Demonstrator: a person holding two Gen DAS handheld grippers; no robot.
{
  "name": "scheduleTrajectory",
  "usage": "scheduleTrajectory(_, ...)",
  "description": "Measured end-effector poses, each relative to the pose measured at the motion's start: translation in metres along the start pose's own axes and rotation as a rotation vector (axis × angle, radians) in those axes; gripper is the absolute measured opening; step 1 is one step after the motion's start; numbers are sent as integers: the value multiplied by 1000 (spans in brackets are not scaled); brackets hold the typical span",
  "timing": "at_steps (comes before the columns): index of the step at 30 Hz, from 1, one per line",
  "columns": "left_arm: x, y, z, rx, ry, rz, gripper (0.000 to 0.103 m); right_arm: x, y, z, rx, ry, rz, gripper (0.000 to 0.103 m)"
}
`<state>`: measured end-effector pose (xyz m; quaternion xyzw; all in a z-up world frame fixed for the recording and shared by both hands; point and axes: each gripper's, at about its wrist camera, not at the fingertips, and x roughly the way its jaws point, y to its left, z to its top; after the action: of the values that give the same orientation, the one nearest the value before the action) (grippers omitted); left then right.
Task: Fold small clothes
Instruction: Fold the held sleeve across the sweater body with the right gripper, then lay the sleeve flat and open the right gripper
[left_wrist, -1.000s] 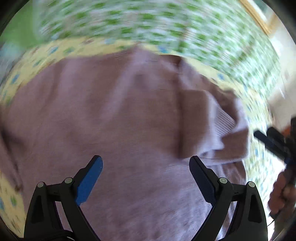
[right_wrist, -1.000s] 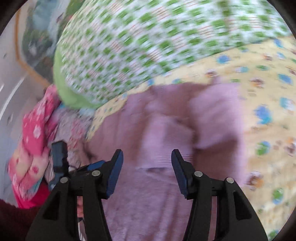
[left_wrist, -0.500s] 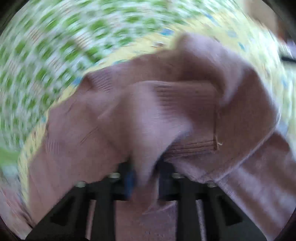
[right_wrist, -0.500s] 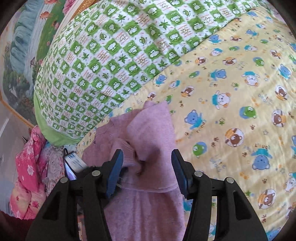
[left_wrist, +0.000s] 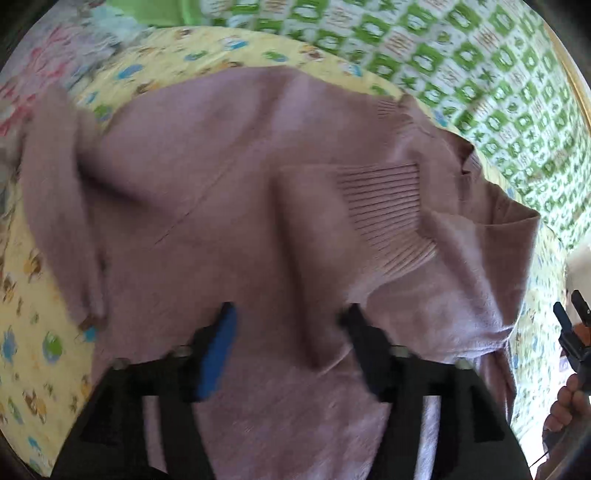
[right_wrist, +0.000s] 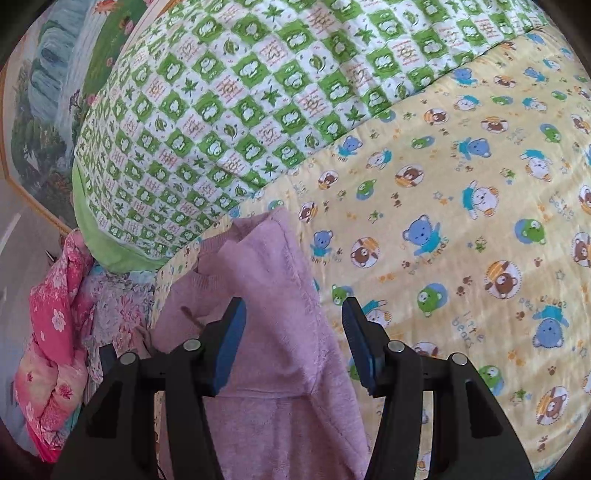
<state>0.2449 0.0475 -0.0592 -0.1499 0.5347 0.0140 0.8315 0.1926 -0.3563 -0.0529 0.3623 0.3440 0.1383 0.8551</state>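
Left gripper (left_wrist: 290, 325): hovering nearest, over the garment, its jaws having just been opening; they are standing apart with knit below them but nothing pinched.
Right gripper (right_wrist: 293, 317): pointing across the bed, jaws apart, pads pressing on nothing; the garment's right edge is lying beneath the gap.
Mauve knitted sweater (left_wrist: 229, 192): lying rumpled on the sheet, one ribbed cuff (left_wrist: 384, 206) folded over onto the body, a sleeve trailing at the left.
Yellow bear-print bedsheet (right_wrist: 461, 229): spreading under the sweater and away to the right.
Green-and-white checked quilt (right_wrist: 236, 99): bunching up at the far side, beyond the sweater.
Pink floral cloth (right_wrist: 55, 317): heaping at the left edge.
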Motion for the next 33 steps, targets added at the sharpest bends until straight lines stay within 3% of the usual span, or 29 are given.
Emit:
scheduleTrajectory(4, 2, -11, 0, 30, -6, 9, 76, 22, 9, -2, -48, 50, -62, 55)
scheduleTrajectory(8, -5, -38, -7, 141, -54, 62, 80, 53, 29, 0, -155, 114, -130, 56)
scheduleTrajectory(14, 7, -77, 0, 285, -143, 272, 81, 109, 74, -1, -420, 157, -219, 60)
scheduleTrajectory(15, 12, -79, 0, 291, -142, 302, 81, 119, 75, -1, -444, 174, -242, 54)
scheduleTrajectory(16, 15, -79, 0, 293, -136, 314, 81, 129, 73, -1, -462, 204, -268, 38)
scheduleTrajectory(17, 17, -78, 1, 289, -128, 313, 81, 133, 69, 2, -460, 216, -278, 9)
scheduleTrajectory(20, 13, -80, 4, 271, -131, 269, 81, 113, 38, 24, -345, 154, -292, 9)
scheduleTrajectory(22, 13, -85, 5, 275, -135, 246, 82, 95, 5, 38, -253, 105, -357, 9)
scheduleTrajectory(25, 18, -92, 8, 277, -131, 245, 82, 81, -42, 48, -100, 107, -315, 9)
scheduleTrajectory(29, 9, -98, 8, 262, -145, 193, 81, 81, -42, 44, -120, 112, -296, 9)
scheduleTrajectory(31, 5, -113, 3, 312, -162, 173, 81, 80, -40, 43, -120, 107, -295, 9)
scheduleTrajectory(33, 5, -136, -3, 407, -200, 214, 82, 78, -40, 41, -105, 102, -284, 9)
